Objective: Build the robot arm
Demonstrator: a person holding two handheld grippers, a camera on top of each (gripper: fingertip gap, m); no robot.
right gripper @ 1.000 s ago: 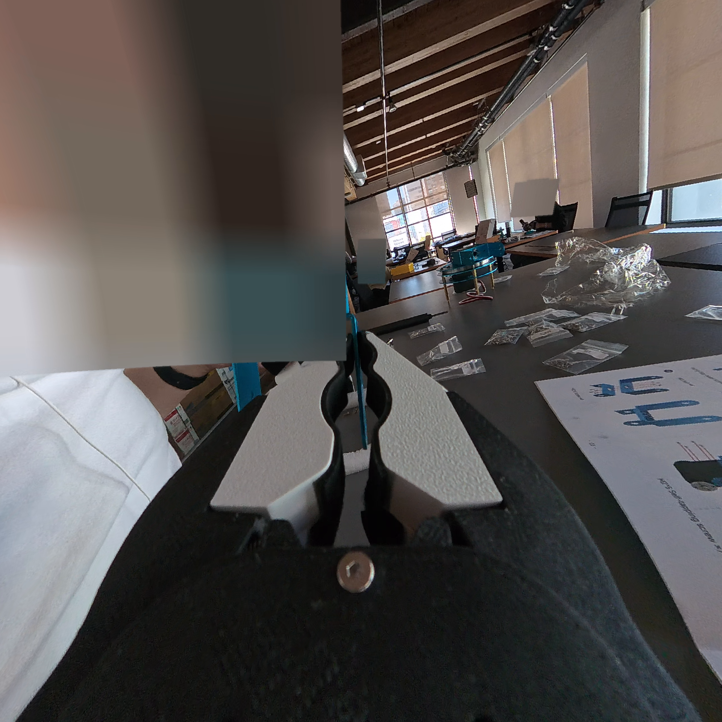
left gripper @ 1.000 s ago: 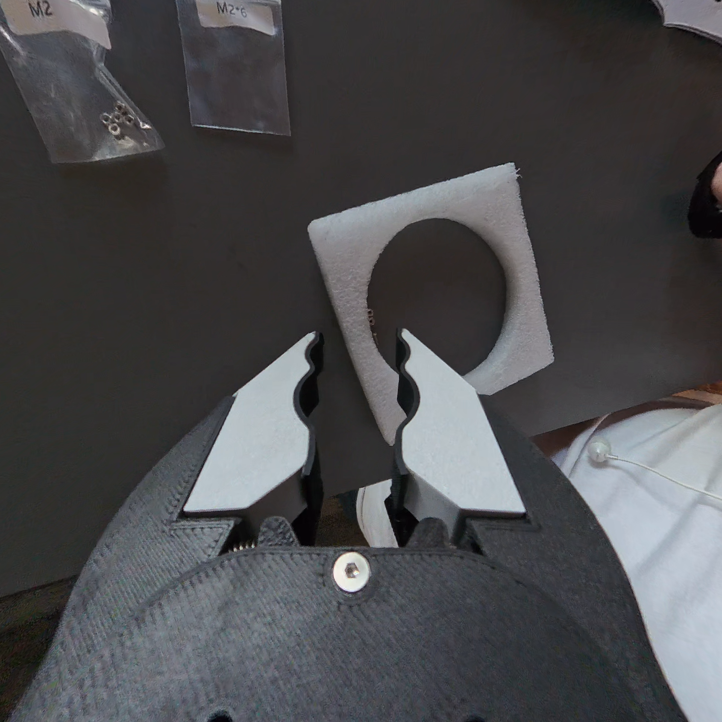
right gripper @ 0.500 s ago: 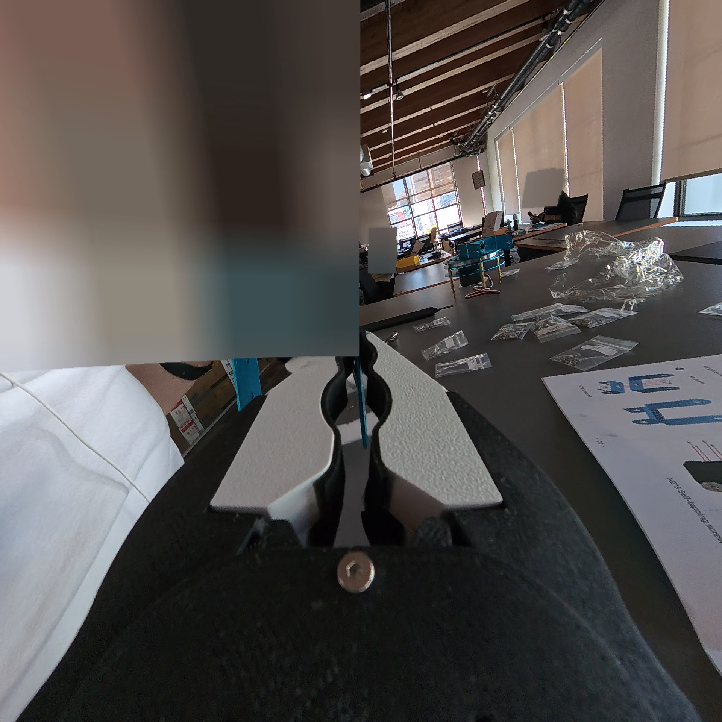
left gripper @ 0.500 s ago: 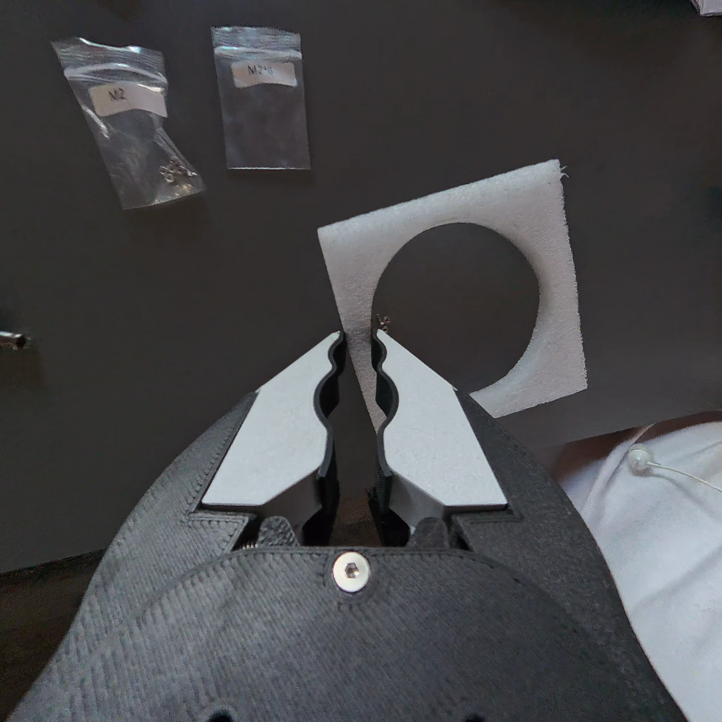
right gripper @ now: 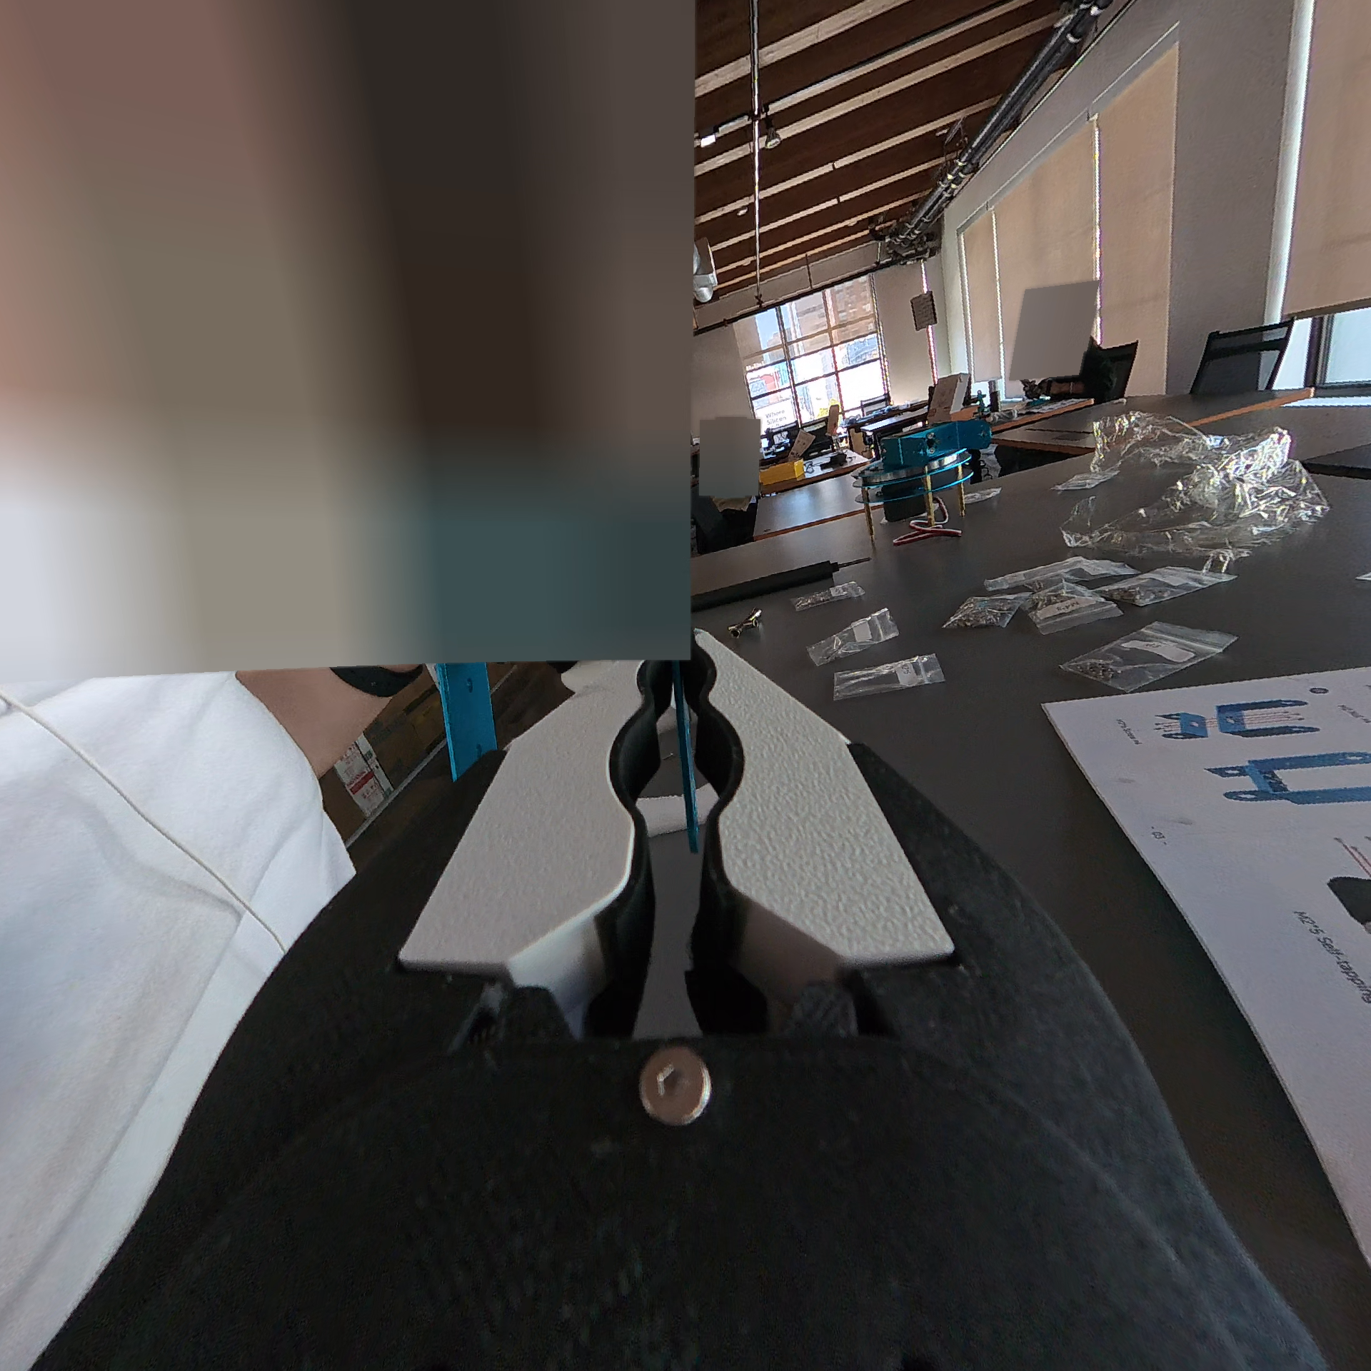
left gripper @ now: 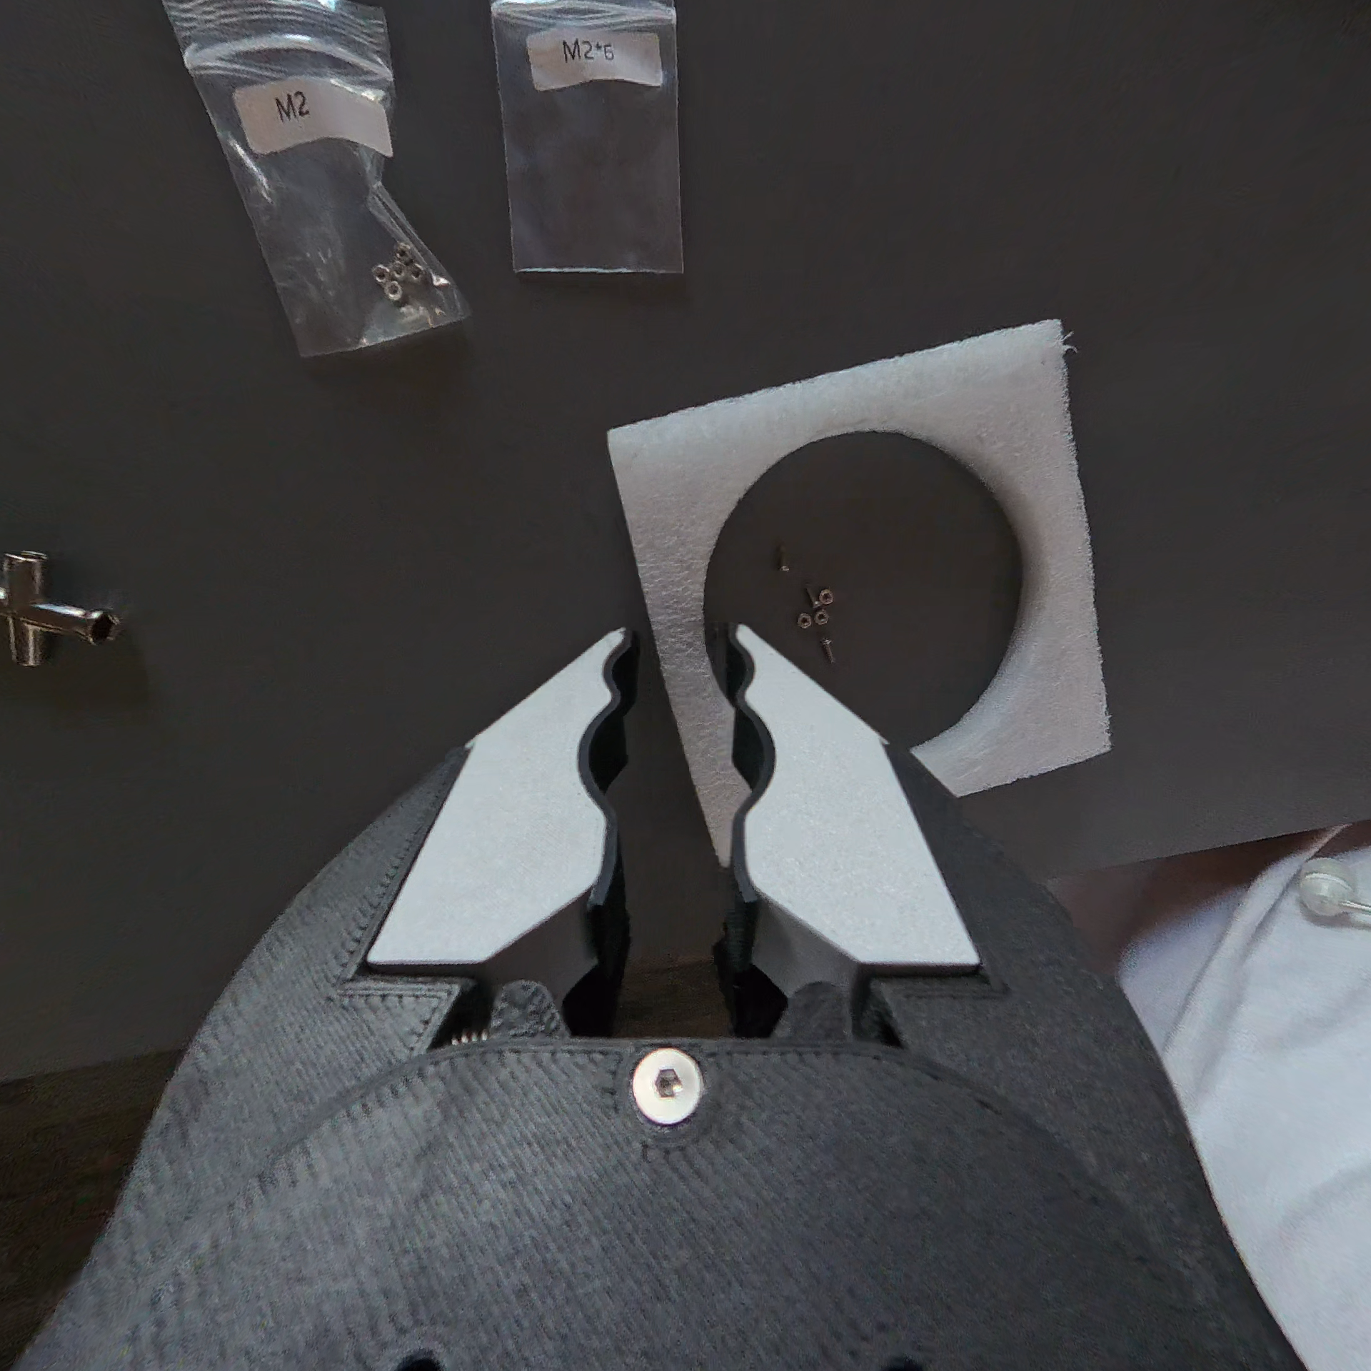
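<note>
The left gripper (left gripper: 681, 642) hung with its jaws parted and empty above the near-left edge of a square white foam sheet with a round hole (left gripper: 1053, 460) lying on the dark grey table (left gripper: 222, 519). Tiny silver nuts and screws (left gripper: 814, 610) lay inside the hole. Beyond the foam lay two clear zip bags (left gripper: 593, 148); left of it, a chrome cross wrench (left gripper: 44, 605). The right gripper (right gripper: 679, 671) was clamped on a thin blue metal strip (right gripper: 687, 764), held edge-on beside a printed sheet (right gripper: 1224, 816).
</note>
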